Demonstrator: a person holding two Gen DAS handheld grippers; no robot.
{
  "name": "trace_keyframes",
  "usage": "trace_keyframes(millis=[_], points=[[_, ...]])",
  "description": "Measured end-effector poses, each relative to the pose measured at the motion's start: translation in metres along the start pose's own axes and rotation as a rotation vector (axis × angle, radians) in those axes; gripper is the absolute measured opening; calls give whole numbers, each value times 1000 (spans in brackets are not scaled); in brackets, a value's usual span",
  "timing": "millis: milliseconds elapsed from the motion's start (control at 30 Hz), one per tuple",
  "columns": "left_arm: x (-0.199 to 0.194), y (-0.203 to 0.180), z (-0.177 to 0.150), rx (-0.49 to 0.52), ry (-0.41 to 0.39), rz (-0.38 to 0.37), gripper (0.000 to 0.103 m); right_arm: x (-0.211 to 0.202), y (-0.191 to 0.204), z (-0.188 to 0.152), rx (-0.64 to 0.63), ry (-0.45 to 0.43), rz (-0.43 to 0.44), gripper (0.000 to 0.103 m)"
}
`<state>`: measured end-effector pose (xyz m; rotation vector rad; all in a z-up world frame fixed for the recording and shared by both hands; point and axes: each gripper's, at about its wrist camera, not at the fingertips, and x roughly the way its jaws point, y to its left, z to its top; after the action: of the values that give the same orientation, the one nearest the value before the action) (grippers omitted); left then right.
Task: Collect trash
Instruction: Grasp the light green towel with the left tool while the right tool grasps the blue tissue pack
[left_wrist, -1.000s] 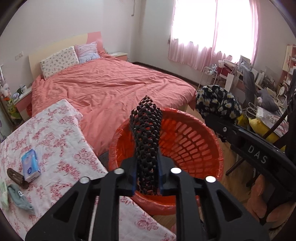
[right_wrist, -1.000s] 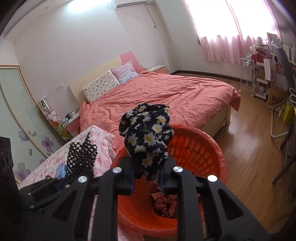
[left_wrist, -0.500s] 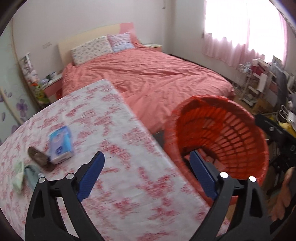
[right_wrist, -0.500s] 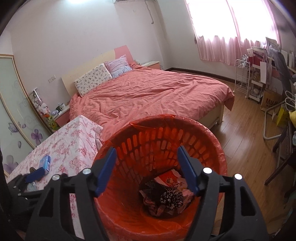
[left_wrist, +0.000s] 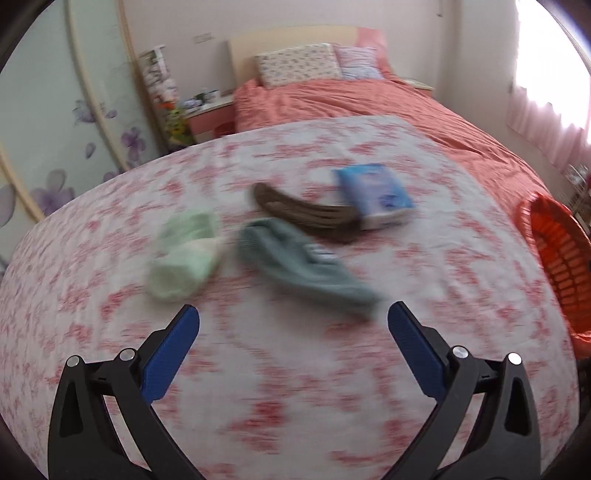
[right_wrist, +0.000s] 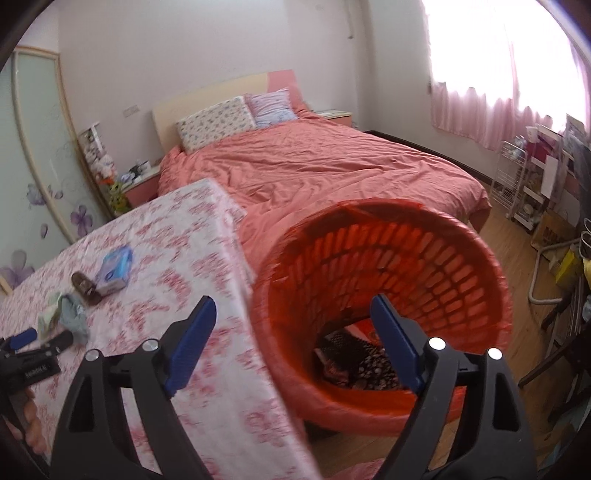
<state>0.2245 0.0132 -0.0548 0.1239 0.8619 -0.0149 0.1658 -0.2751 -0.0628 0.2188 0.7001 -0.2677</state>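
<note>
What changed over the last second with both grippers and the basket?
Both grippers let go: the left gripper dropped its black mesh piece and the right gripper its daisy-print cloth into the basket, and both now stand open. The left then swung left, from the basket to the socks on the table. The socks, tissue pack and basket stayed put.

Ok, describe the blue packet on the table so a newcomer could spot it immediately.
Start at the table with the pink floral tablecloth, in front of the coral bed. Four small things lie clustered mid-table; the blue-and-white tissue packet is the one nearest the bed, touching the dark brown curved item. It alone is boxy and printed; the pale green sock and grey-teal sock are soft.
</note>
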Motion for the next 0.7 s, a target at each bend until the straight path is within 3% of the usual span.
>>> trace_keyframes(millis=[200, 333, 533, 700], points=[[16, 64, 6, -84, -9, 86, 101, 7, 58, -10, -71, 36, 63, 84], [33, 75, 15, -91, 0, 66, 97, 11, 87, -15, -97, 64, 101, 84], [56, 71, 27, -75, 33, 29, 80, 14, 116, -17, -145, 83, 123, 84], [67, 81, 31, -109, 44, -14, 46, 23, 132, -15, -159, 99, 132, 84]])
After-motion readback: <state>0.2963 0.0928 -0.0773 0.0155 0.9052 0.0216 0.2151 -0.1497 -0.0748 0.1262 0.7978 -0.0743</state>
